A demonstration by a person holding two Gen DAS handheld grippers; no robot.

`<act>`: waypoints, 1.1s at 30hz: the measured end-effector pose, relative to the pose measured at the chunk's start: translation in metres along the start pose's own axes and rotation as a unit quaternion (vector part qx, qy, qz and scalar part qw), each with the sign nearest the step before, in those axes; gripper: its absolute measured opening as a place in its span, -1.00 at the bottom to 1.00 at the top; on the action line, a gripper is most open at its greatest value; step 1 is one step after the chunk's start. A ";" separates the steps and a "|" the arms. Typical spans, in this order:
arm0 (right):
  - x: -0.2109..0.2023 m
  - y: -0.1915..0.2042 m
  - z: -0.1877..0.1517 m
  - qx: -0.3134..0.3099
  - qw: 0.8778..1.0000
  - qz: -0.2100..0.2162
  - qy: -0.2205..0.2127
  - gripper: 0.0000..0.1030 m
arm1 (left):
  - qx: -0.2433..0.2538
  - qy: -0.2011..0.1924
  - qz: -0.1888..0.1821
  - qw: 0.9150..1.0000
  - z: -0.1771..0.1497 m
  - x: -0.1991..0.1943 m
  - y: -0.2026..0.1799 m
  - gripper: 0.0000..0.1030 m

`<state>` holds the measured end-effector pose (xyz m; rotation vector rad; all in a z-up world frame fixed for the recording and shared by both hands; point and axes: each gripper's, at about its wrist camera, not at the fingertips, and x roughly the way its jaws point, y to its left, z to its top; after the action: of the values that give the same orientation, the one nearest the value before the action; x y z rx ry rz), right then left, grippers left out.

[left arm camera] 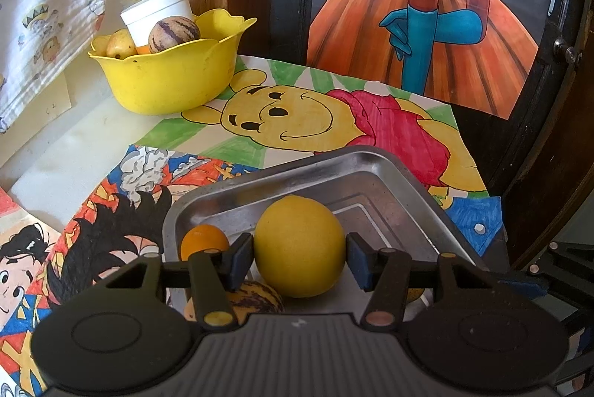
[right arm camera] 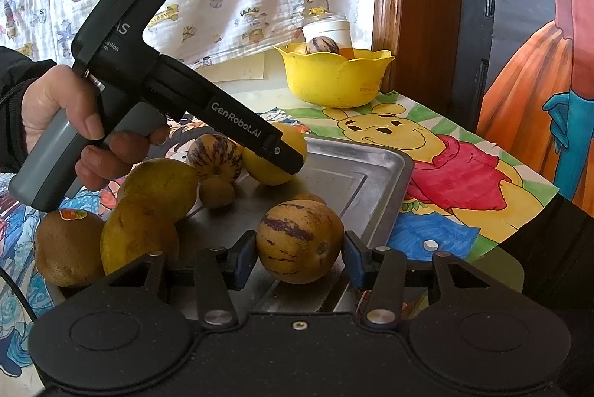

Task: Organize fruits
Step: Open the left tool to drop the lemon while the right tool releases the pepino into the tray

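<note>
My left gripper (left arm camera: 300,257) is shut on a smooth yellow fruit (left arm camera: 299,246) just above the steel tray (left arm camera: 371,174); the same fruit (right arm camera: 276,155) shows in the right wrist view, under the left gripper body. A small orange (left arm camera: 203,243) and a striped melon (left arm camera: 256,298) lie beside it. My right gripper (right arm camera: 300,257) has its pads against both sides of a purple-striped yellow melon (right arm camera: 299,241) in the tray (right arm camera: 382,166). Several more fruits (right arm camera: 159,187) lie at the tray's left.
A yellow bowl (left arm camera: 170,77) at the back holds a striped melon (left arm camera: 173,35), a yellow fruit and a white cup (left arm camera: 157,14). Coloured drawings (left arm camera: 315,122) cover the table. A cloth hangs at the left, and dark wood furniture stands at the right.
</note>
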<state>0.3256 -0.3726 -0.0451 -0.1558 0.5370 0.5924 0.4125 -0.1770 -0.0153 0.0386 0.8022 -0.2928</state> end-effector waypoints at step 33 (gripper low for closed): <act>-0.012 0.007 -0.004 0.034 0.999 -0.015 -0.024 0.39 | -0.010 -0.029 0.004 1.000 -0.002 -0.027 0.002 0.70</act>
<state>0.3118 -0.3737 -0.0424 -0.0848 0.5063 0.5471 0.3940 -0.1683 0.0025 0.0142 0.7465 -0.2779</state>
